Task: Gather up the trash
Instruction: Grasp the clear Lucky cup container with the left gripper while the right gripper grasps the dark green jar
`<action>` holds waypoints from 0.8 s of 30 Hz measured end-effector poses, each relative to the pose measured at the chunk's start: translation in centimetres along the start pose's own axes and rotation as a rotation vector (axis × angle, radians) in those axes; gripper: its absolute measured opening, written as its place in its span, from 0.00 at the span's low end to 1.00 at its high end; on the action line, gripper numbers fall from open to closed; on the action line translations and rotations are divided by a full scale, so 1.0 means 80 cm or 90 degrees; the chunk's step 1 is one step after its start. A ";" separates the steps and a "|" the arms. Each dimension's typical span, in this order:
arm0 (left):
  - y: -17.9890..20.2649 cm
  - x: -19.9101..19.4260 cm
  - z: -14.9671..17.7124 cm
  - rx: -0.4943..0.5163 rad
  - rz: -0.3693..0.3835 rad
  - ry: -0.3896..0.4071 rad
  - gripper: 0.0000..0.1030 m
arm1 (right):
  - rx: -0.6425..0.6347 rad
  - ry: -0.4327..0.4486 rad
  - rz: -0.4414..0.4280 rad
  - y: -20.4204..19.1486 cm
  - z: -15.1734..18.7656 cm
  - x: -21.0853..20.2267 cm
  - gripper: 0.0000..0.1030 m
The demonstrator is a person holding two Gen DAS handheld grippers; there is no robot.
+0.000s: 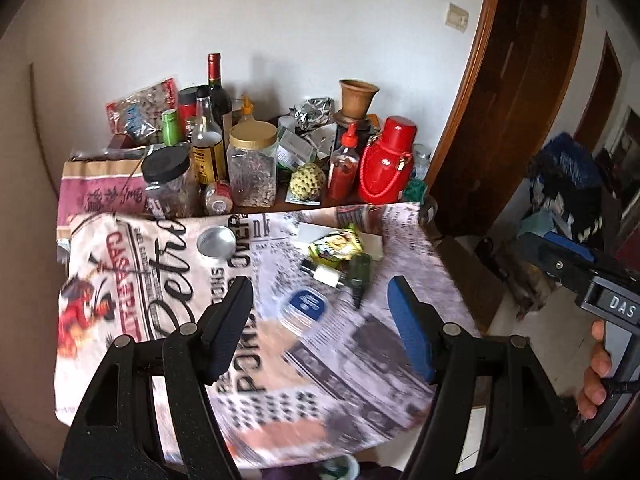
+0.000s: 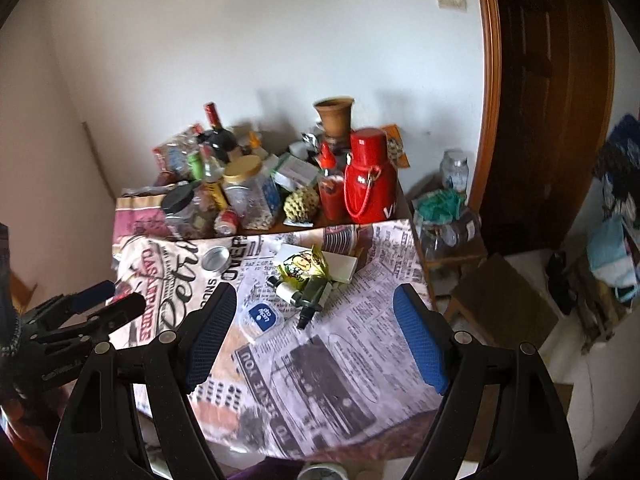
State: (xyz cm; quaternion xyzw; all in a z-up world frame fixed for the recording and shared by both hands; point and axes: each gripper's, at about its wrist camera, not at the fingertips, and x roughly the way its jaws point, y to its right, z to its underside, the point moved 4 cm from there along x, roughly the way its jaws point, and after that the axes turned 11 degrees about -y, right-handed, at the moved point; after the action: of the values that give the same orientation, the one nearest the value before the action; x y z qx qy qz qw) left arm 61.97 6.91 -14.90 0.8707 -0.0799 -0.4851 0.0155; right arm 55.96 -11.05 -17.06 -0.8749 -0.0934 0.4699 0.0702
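A yellow-green snack wrapper (image 1: 336,246) (image 2: 302,264) lies on the newspaper-print tablecloth (image 1: 168,280) (image 2: 360,320). A small dark green bottle (image 1: 358,276) (image 2: 314,294) lies next to it on its near side. A clear plastic tub with a blue label (image 1: 304,306) (image 2: 262,314) and a round metal lid (image 1: 216,242) (image 2: 216,258) lie close by. My left gripper (image 1: 320,320) (image 2: 122,296) hovers open above the cloth, nothing between its fingers. My right gripper (image 2: 316,332) (image 1: 532,240) is open and empty too, held by a hand (image 1: 596,368) at the table's right side.
The back of the table is crowded: a red flask (image 1: 386,164) (image 2: 368,178), a gold-lidded jar (image 1: 252,168), a black-lidded jar (image 1: 168,180), a wine bottle (image 1: 218,88), a red sauce bottle (image 1: 344,164) and a clay pot (image 1: 356,98). A low wooden stool (image 2: 504,300) and a brown door (image 2: 552,100) stand right.
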 end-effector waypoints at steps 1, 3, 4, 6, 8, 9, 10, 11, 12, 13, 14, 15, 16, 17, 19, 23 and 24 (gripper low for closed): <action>-0.010 0.013 -0.007 0.004 0.005 -0.010 0.67 | 0.009 -0.013 0.003 -0.002 -0.006 0.016 0.76; -0.026 0.035 -0.015 0.004 0.012 -0.028 0.67 | 0.021 -0.036 0.007 -0.003 -0.012 0.043 0.76; -0.035 0.052 -0.018 0.003 0.017 -0.043 0.67 | 0.030 -0.053 0.011 -0.002 -0.016 0.062 0.76; -0.047 0.079 -0.019 0.001 0.020 -0.069 0.67 | 0.043 -0.077 0.016 -0.001 -0.020 0.092 0.76; -0.058 0.107 -0.019 -0.001 0.023 -0.094 0.67 | 0.056 -0.106 0.020 0.001 -0.022 0.125 0.76; -0.062 0.119 -0.018 -0.003 0.025 -0.105 0.67 | 0.062 -0.122 0.022 0.002 -0.023 0.143 0.76; -0.066 0.136 -0.015 -0.005 0.029 -0.122 0.67 | 0.067 -0.136 0.023 0.003 -0.023 0.159 0.76; -0.069 0.147 -0.014 -0.007 0.034 -0.133 0.67 | 0.072 -0.153 0.022 0.005 -0.022 0.179 0.76; -0.070 0.160 -0.012 -0.010 0.038 -0.145 0.67 | 0.077 -0.167 0.022 0.008 -0.020 0.195 0.76; -0.072 0.172 -0.009 -0.012 0.043 -0.159 0.67 | 0.081 -0.179 0.023 0.010 -0.019 0.211 0.76; -0.073 0.186 -0.006 -0.011 0.049 -0.173 0.67 | 0.085 -0.189 0.026 0.012 -0.019 0.223 0.76; -0.073 0.199 -0.002 -0.009 0.052 -0.187 0.67 | 0.091 -0.201 0.031 0.015 -0.017 0.237 0.76; -0.071 0.210 0.001 -0.005 0.054 -0.199 0.67 | 0.096 -0.215 0.035 0.017 -0.015 0.250 0.76; -0.070 0.218 0.003 -0.002 0.054 -0.207 0.67 | 0.101 -0.229 0.032 0.019 -0.014 0.264 0.76; -0.066 0.235 0.009 0.006 0.057 -0.224 0.67 | 0.111 -0.249 0.029 0.021 -0.012 0.286 0.75; -0.060 0.262 0.019 0.012 0.076 -0.255 0.67 | 0.106 -0.273 0.037 0.018 -0.006 0.315 0.63; -0.059 0.268 0.021 0.013 0.081 -0.263 0.67 | 0.101 -0.279 0.039 0.016 -0.004 0.319 0.60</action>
State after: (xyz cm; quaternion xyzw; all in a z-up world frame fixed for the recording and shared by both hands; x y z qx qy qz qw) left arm 72.22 8.38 -34.33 0.7460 -0.1412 -0.6504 0.0205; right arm 70.19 -6.48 -37.82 -0.7459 -0.0426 0.6567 0.1027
